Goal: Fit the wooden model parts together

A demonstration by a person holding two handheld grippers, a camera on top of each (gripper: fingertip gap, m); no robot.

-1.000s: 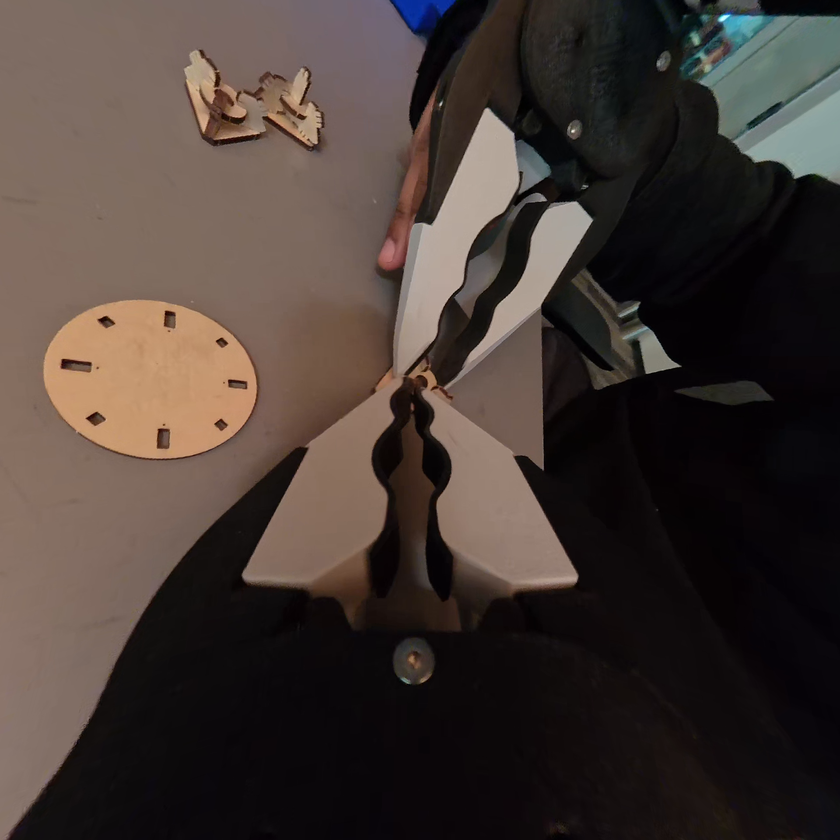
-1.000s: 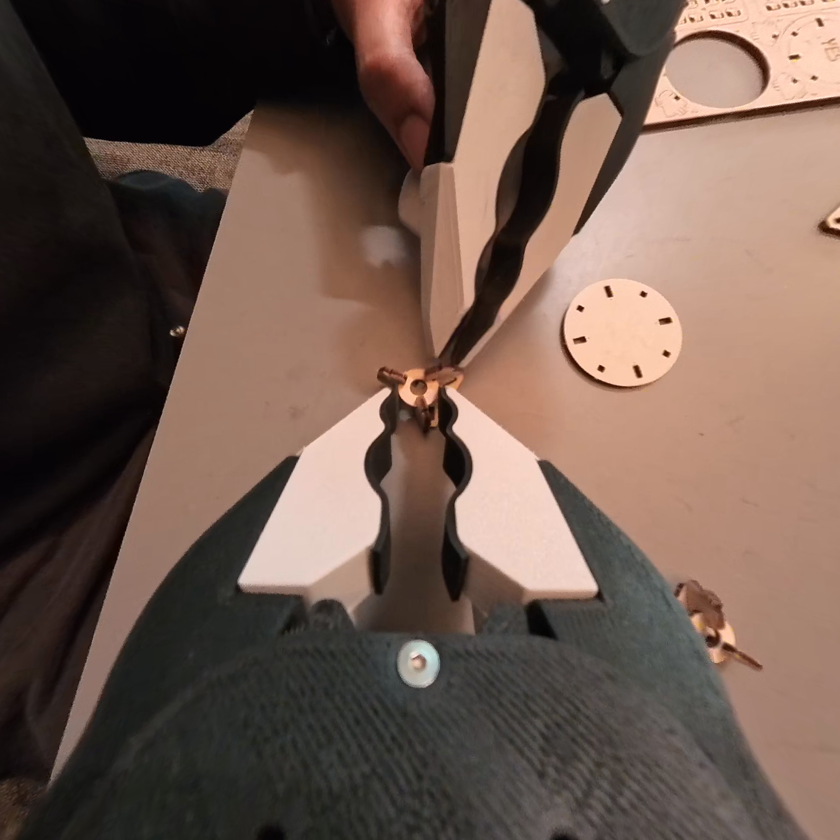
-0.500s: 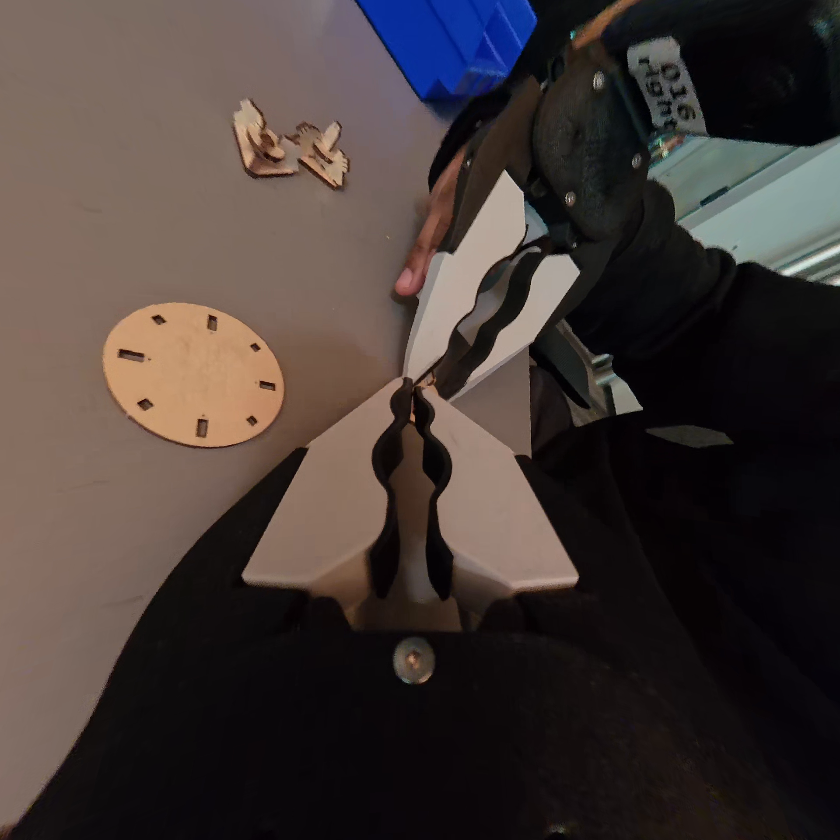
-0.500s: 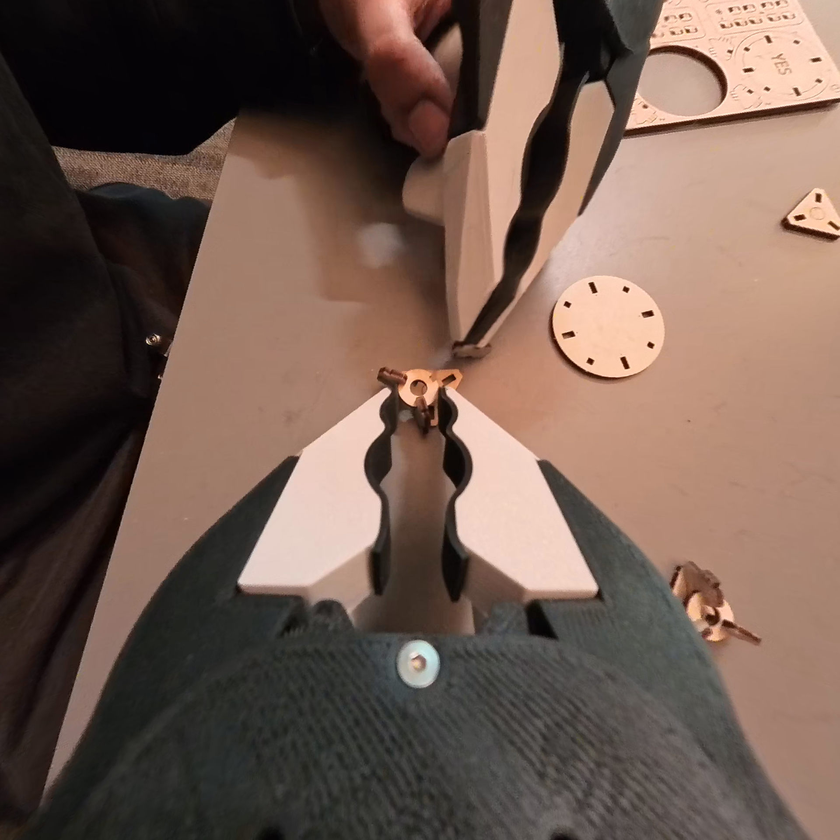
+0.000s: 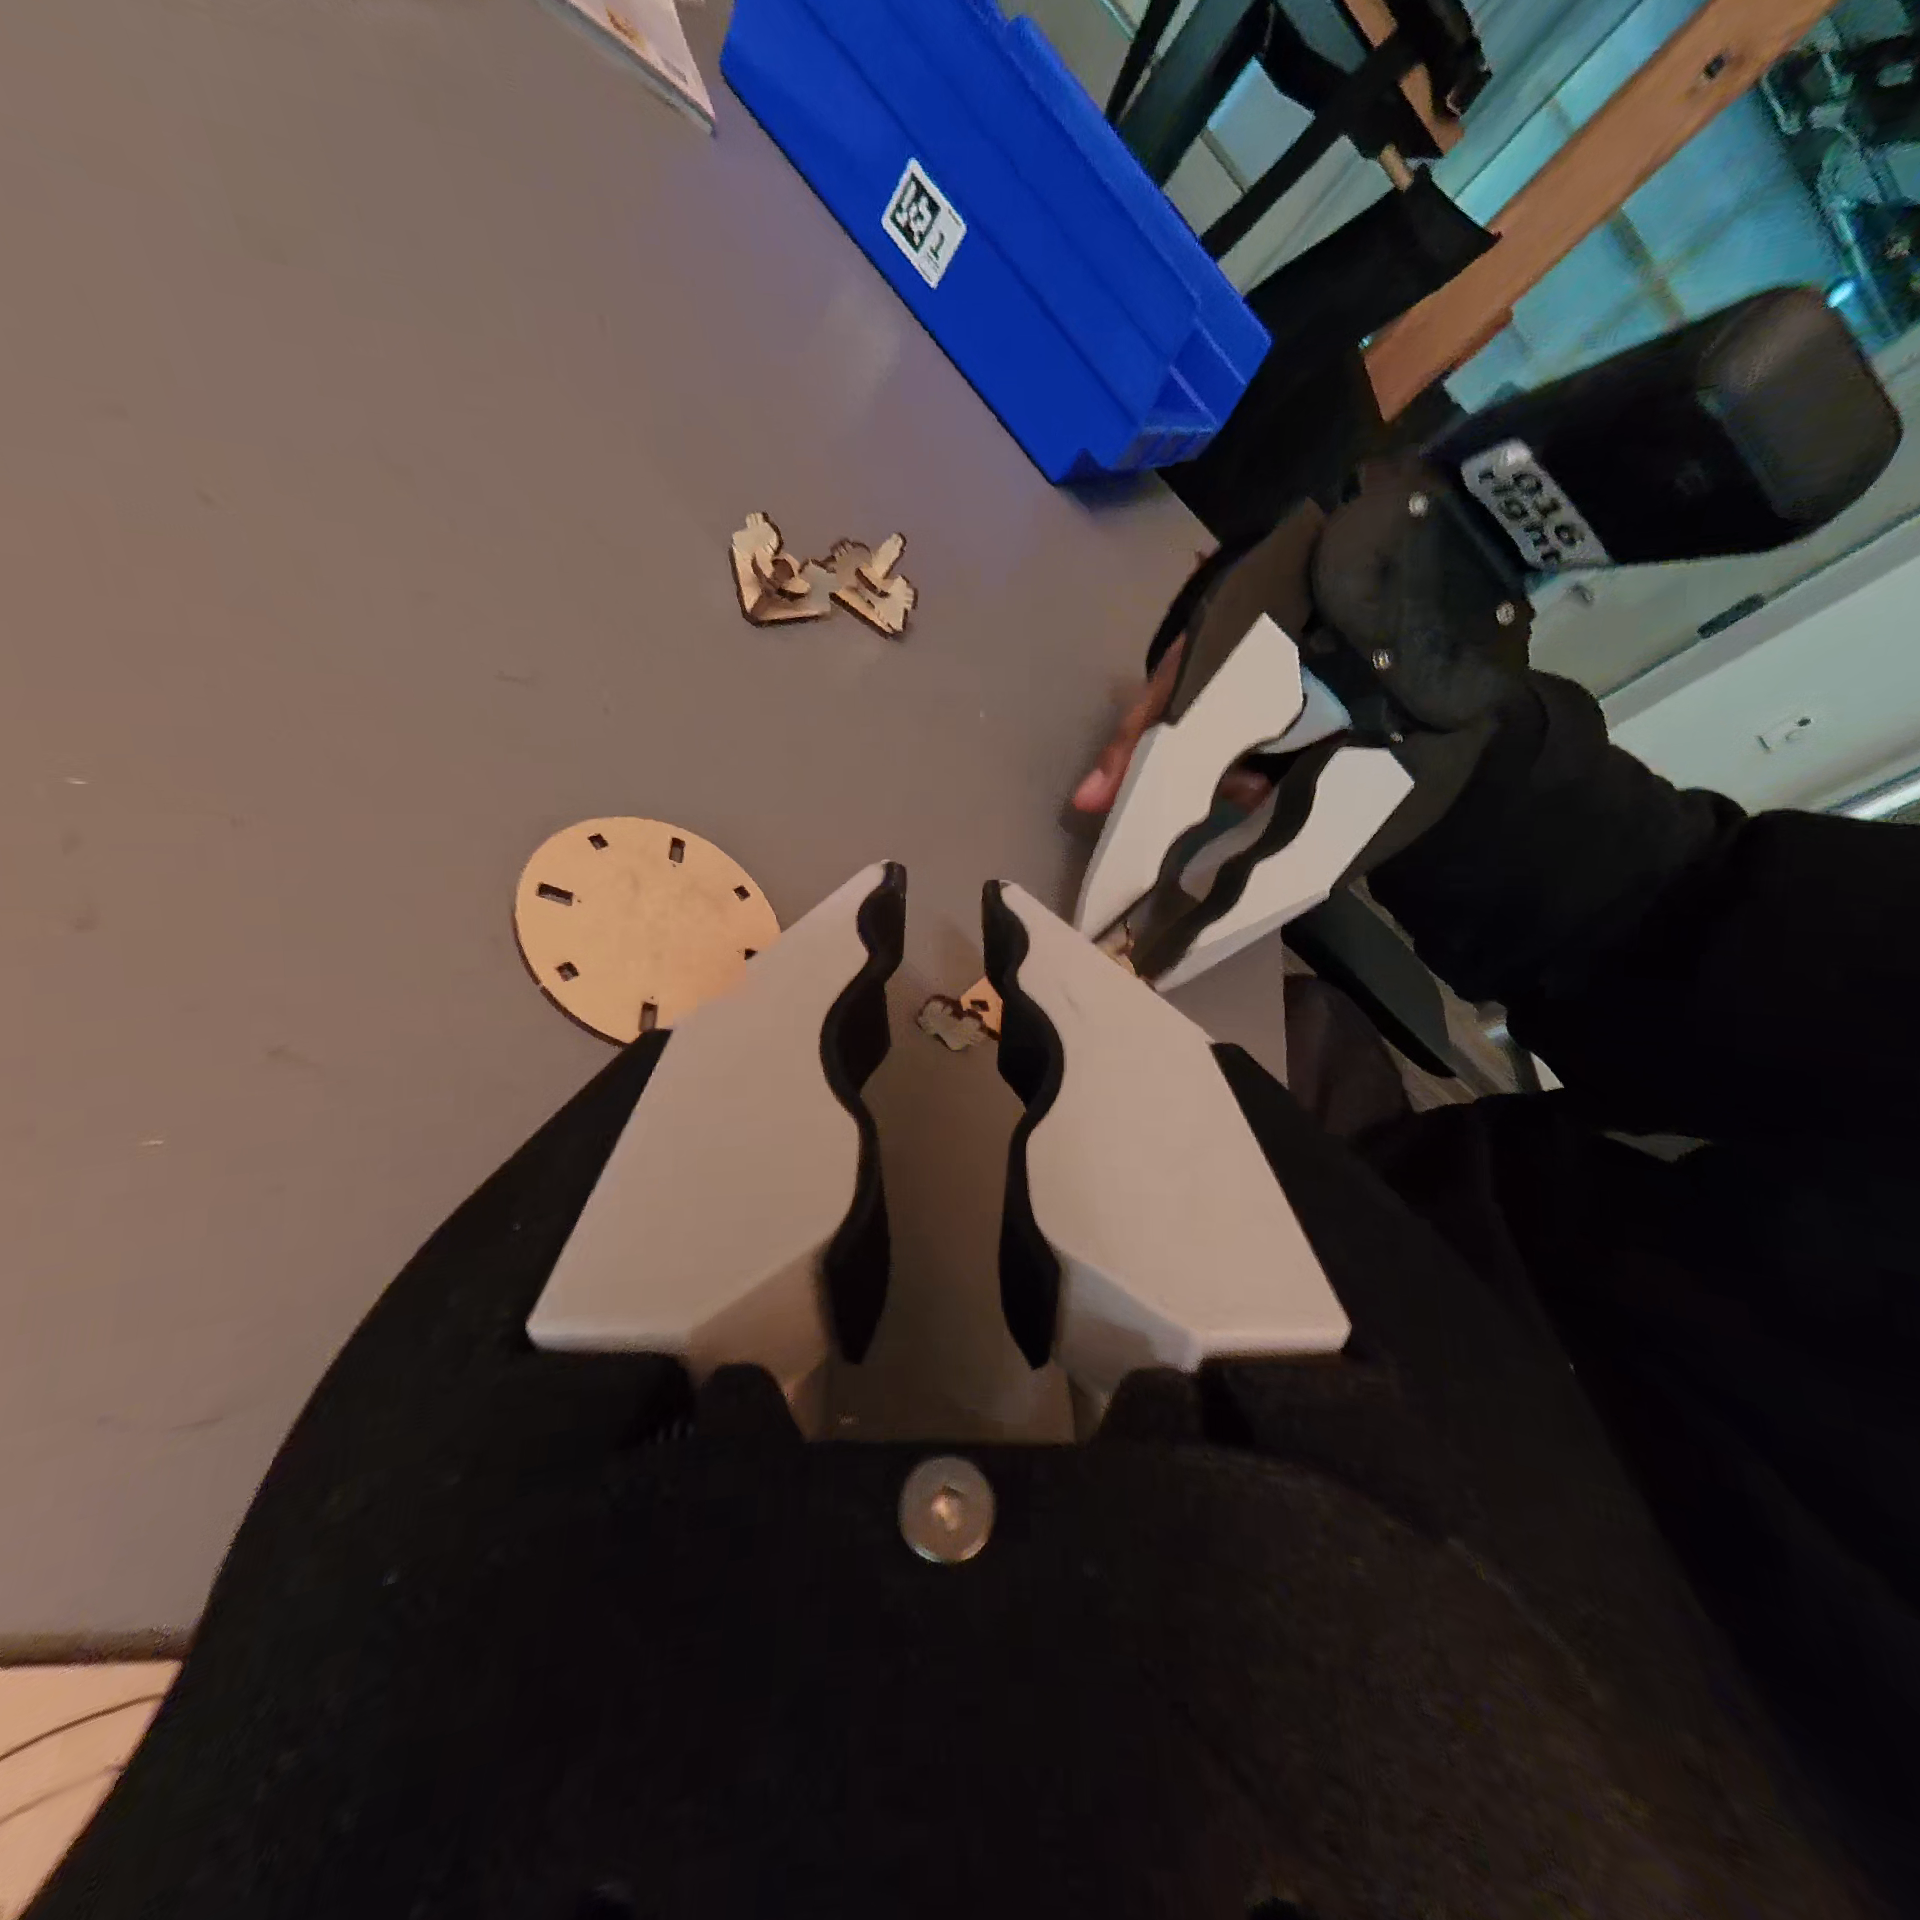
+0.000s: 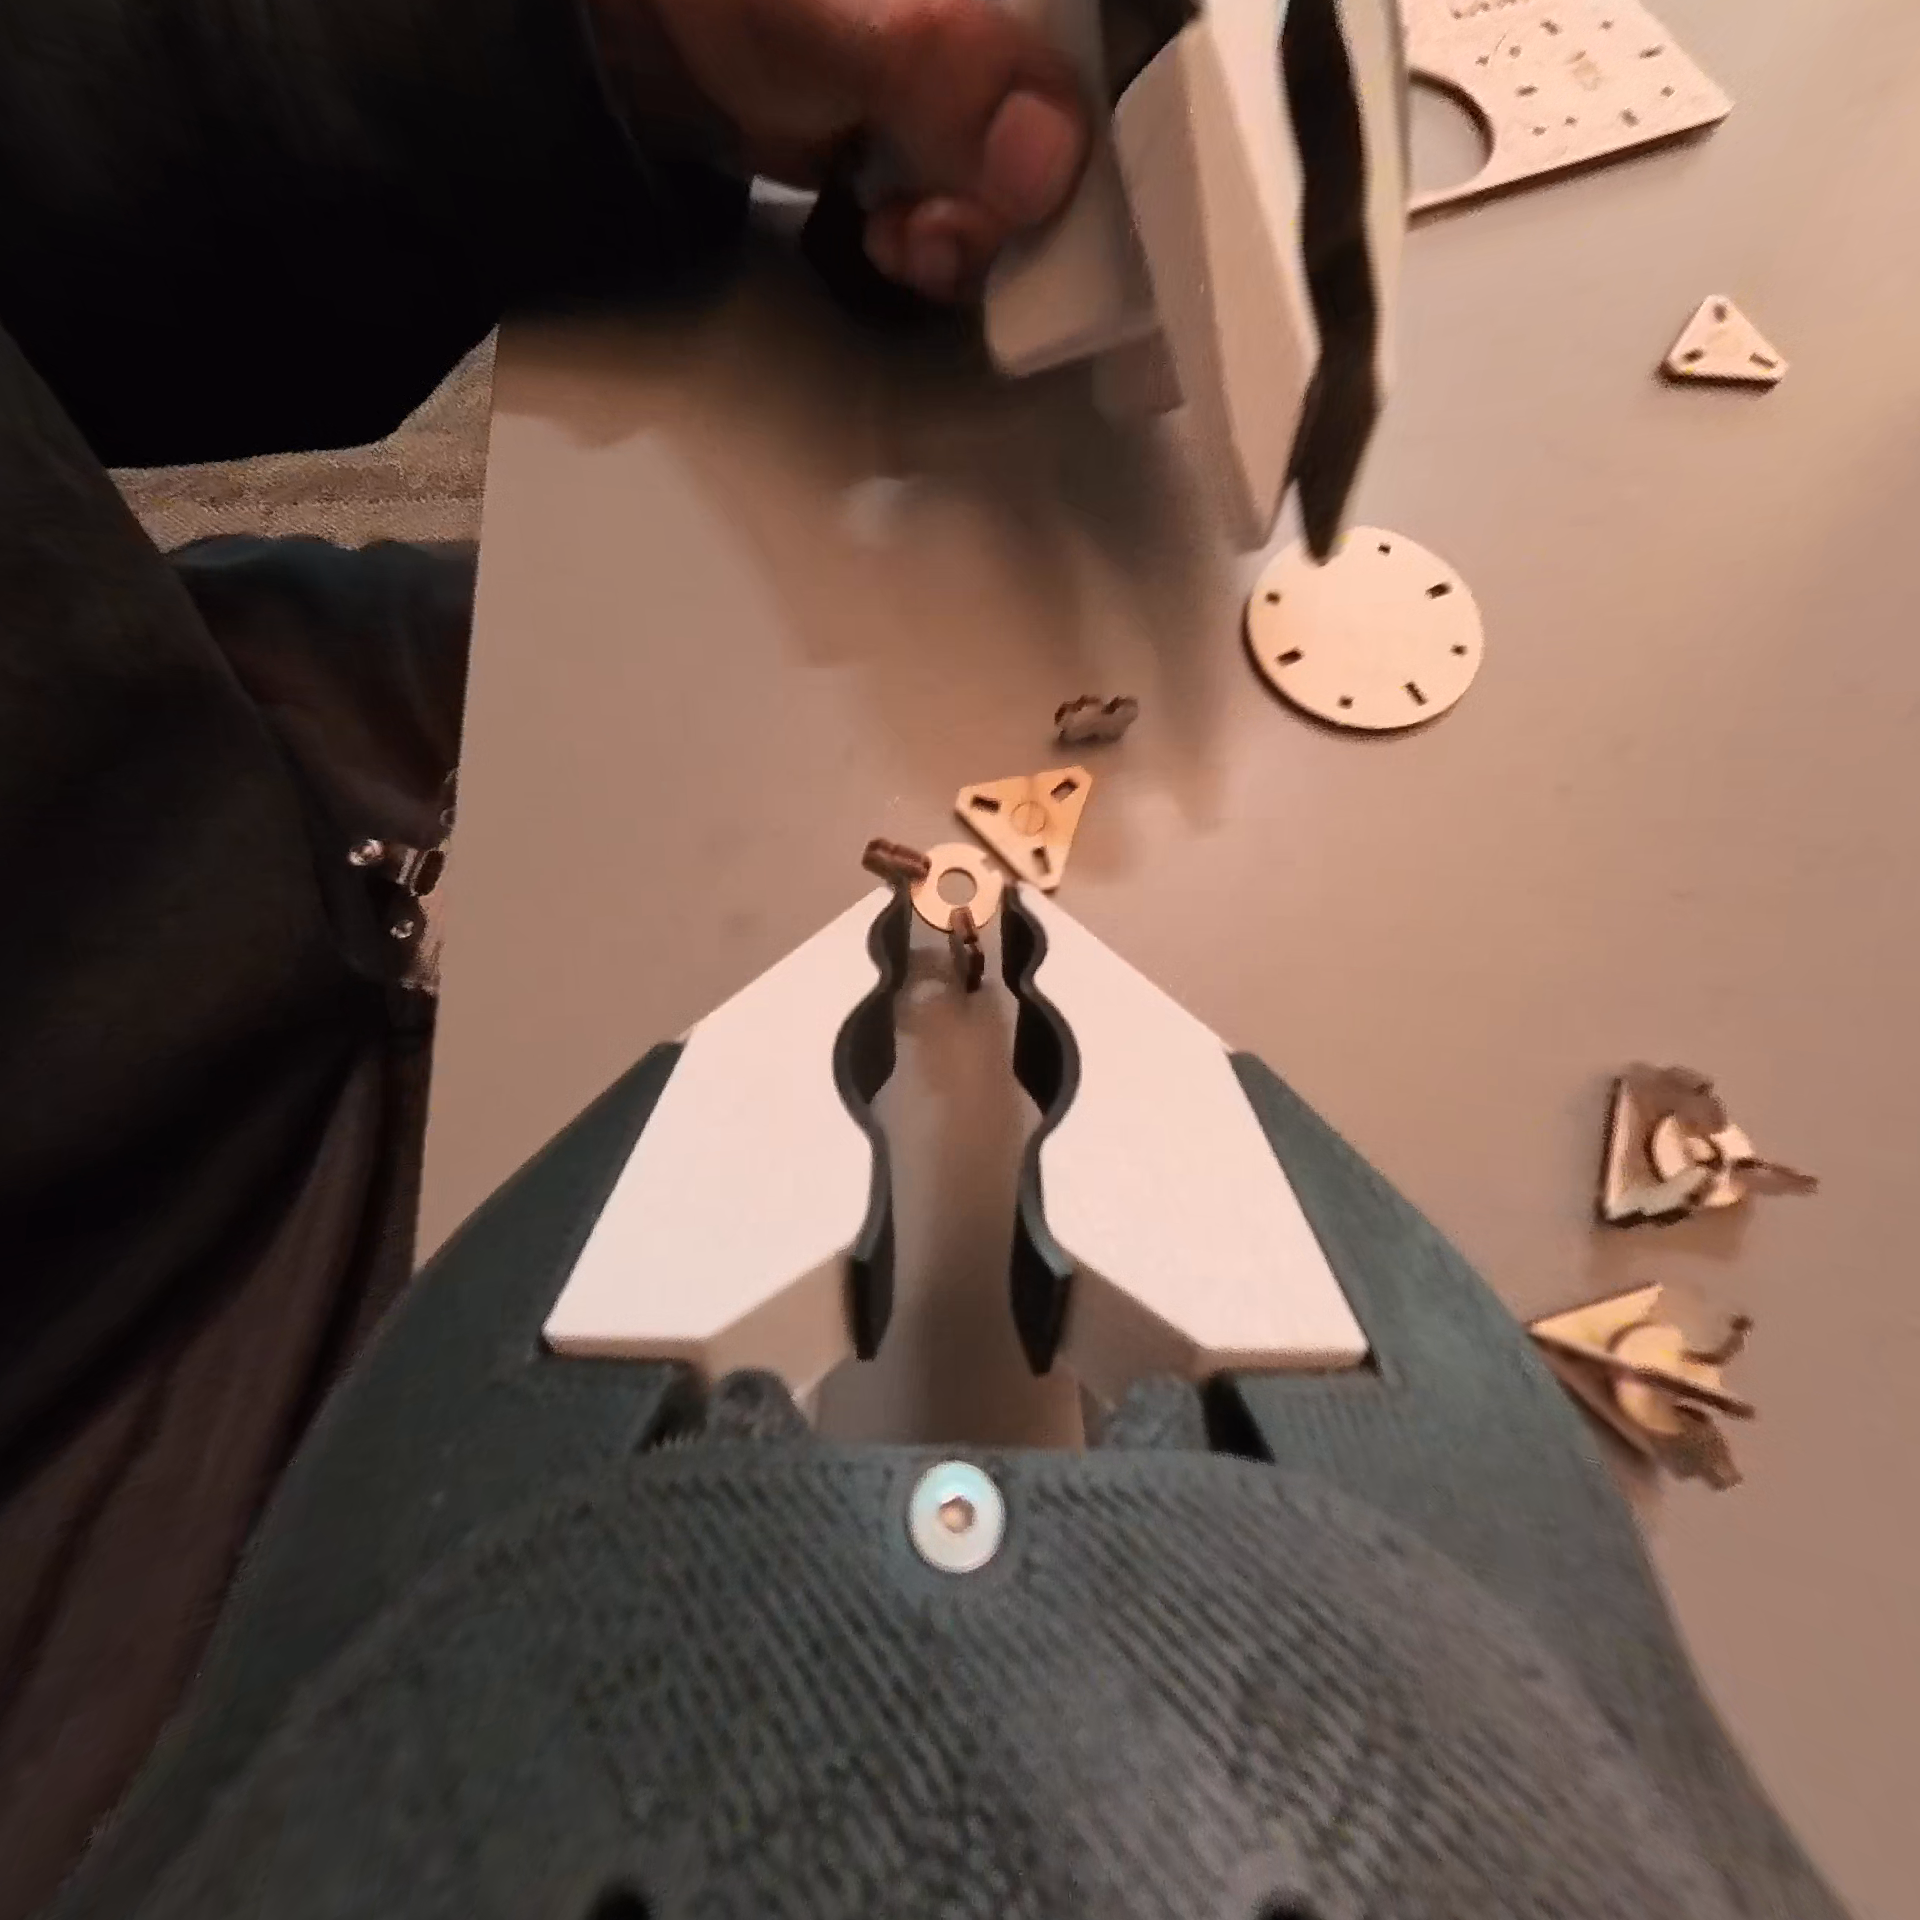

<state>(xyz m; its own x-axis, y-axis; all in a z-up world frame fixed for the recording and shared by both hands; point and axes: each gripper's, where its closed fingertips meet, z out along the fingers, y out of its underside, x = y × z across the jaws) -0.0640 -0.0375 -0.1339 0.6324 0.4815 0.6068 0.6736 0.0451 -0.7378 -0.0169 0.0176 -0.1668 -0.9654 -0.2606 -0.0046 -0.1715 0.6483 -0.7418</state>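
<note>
One disc point(image 6: 1363, 632), two flat triangles, two built clusters lie on the table point(image 6: 727, 582). Right gripper point(image 6: 956, 909) clamps a wooden ring piece point(image 6: 954, 888), flat face toward camera, near table's left edge. Left gripper point(image 5: 943, 902) gapes bare.

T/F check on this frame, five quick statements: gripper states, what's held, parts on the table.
1. The left gripper is open, nothing between its pads. True.
2. The right gripper holds a small wooden ring piece at its fingertips. True.
3. The round slotted wooden disc is held in the left gripper. False: it lies flat on the grey table.
4. A blue bin sits on the table in the left wrist view. True.
5. The triangular wooden plate stands upright on edge. False: it lies flat, just beyond the right gripper's tips.
</note>
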